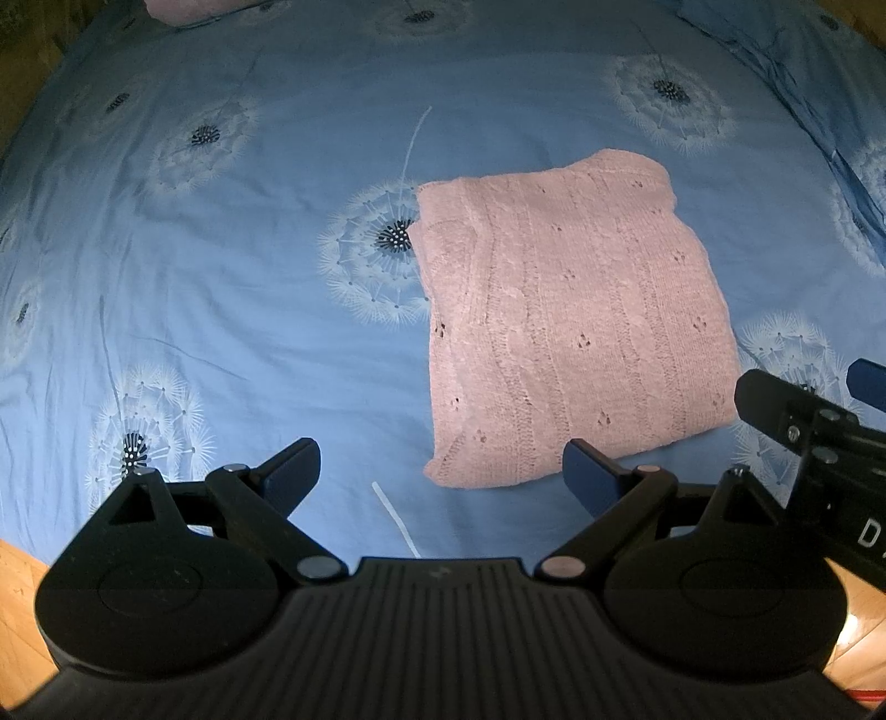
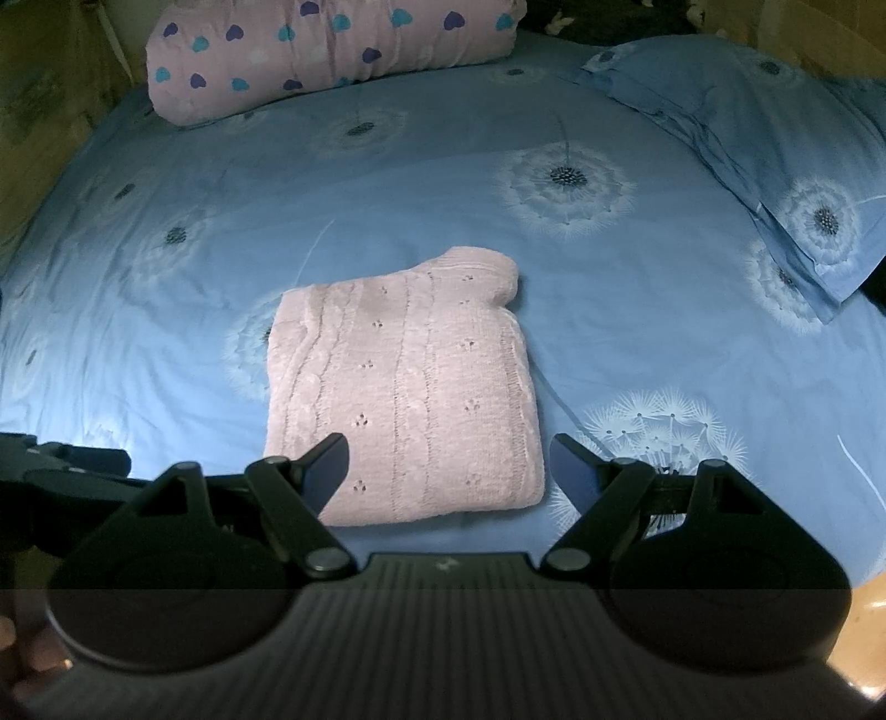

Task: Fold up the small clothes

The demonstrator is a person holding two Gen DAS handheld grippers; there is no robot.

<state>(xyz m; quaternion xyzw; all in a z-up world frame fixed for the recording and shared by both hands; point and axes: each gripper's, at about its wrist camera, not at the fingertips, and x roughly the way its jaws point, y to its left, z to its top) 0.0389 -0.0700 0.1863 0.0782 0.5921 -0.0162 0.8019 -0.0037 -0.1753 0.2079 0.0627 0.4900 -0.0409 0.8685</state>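
A pink knitted sweater (image 1: 565,315) lies folded into a rough rectangle on the blue bedsheet (image 1: 221,277). It also shows in the right wrist view (image 2: 404,387). My left gripper (image 1: 443,476) is open and empty, held just short of the sweater's near edge. My right gripper (image 2: 448,471) is open and empty, above the sweater's near edge. The right gripper's body shows at the right edge of the left wrist view (image 1: 814,432).
A pink bolster with heart print (image 2: 332,50) lies at the far side of the bed. A blue dandelion-print pillow (image 2: 775,155) lies at the far right. Wooden floor (image 1: 22,598) shows beside the bed's near edge.
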